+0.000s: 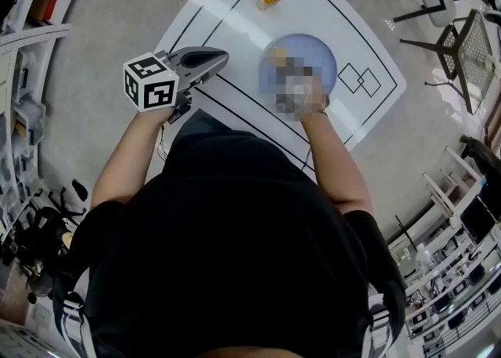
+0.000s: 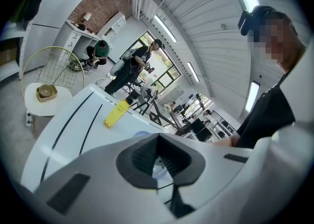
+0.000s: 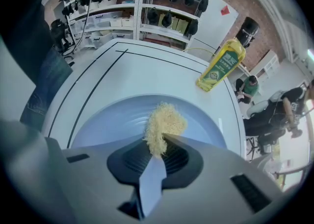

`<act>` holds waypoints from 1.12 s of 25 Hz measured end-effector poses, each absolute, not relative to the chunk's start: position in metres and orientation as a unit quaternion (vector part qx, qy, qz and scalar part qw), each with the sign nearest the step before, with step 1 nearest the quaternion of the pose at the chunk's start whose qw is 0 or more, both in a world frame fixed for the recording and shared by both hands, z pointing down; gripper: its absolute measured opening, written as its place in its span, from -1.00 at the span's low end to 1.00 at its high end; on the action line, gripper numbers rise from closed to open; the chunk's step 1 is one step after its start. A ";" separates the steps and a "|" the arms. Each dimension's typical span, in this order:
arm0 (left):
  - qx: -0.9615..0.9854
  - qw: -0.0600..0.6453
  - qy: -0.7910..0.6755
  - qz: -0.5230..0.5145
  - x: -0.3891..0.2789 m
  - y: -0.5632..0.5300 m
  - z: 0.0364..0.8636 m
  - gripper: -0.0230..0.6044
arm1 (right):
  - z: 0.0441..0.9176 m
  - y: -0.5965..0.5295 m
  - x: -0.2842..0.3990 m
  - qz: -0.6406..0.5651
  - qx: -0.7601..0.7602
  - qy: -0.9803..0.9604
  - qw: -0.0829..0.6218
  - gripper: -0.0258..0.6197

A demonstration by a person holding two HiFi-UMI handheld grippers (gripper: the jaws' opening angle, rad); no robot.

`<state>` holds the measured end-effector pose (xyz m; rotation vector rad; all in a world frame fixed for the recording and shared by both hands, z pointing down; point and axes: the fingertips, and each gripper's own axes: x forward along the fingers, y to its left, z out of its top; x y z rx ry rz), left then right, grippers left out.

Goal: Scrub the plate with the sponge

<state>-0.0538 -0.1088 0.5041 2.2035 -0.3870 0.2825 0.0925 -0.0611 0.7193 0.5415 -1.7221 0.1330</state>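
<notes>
Progress: scrubbing seemingly under way | right claw (image 3: 159,142) is clenching fuzzy yellow sponge (image 3: 164,120) on round pale-blue plate (image 3: 113,120), frame centre | left claw (image 2: 158,144) is hovering closed, empty, at left

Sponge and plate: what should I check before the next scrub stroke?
1. Sponge gripped by the right hand-held gripper: ok, pinched between its jaws.
2. Sponge over the plate: ok; whether it presses the surface, cannot tell.
3. Plate steadied by the left hand-held gripper: not ok, it sits off to the side, shut on nothing.
4. Bottle clear of the plate: ok, stands apart on the table.
</notes>
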 end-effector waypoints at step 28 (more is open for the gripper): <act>0.877 0.444 -0.147 0.109 -0.046 -0.105 0.511 -0.91 | 0.723 -0.097 0.176 0.116 0.325 -0.680 0.647 -0.78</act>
